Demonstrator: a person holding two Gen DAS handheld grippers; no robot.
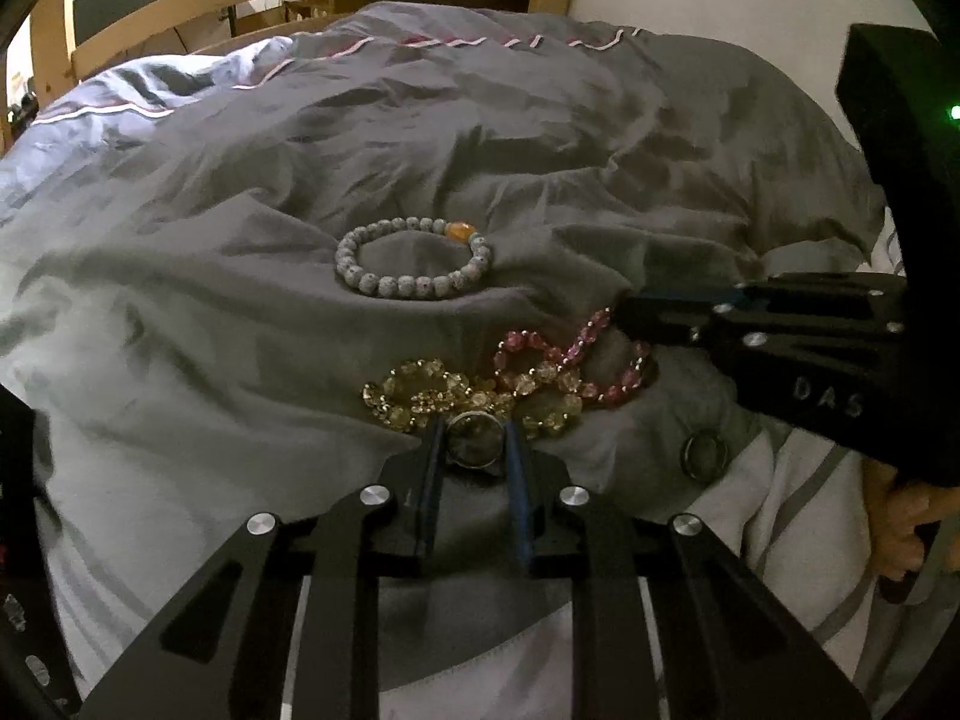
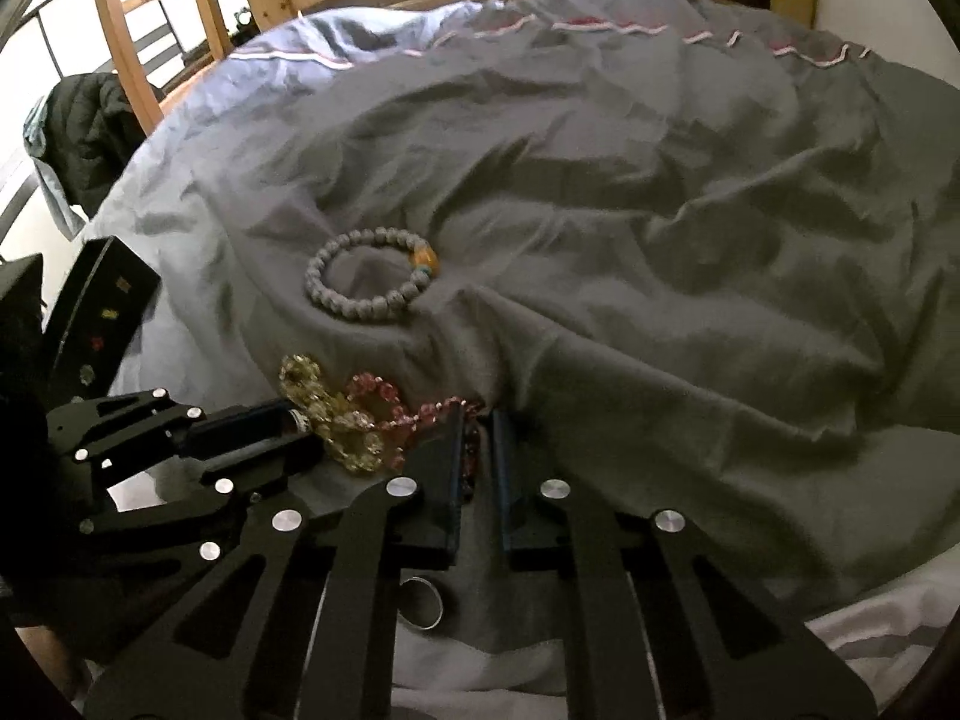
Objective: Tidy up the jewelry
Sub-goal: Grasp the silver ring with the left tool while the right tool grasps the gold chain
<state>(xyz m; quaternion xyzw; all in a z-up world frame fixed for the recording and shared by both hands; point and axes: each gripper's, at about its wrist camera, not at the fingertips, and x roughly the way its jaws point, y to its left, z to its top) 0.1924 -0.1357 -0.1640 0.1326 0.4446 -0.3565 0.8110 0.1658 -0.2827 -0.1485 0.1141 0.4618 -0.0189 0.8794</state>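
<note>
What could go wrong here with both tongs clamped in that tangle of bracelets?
The left tongs grip a round ring touching the yellow bracelet, which tangles with the pink bracelet in the right tongs. Lifting either may drag the other. The loose ring could slide on the rumpled duvet.

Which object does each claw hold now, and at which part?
Left claw: a round, dark metal ring, pinched across its sides. Right claw: shut on the pink beaded bracelet, on its near strand.

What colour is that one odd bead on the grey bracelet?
Orange, on the grey bracelet; clearest in the left wrist view.
</note>
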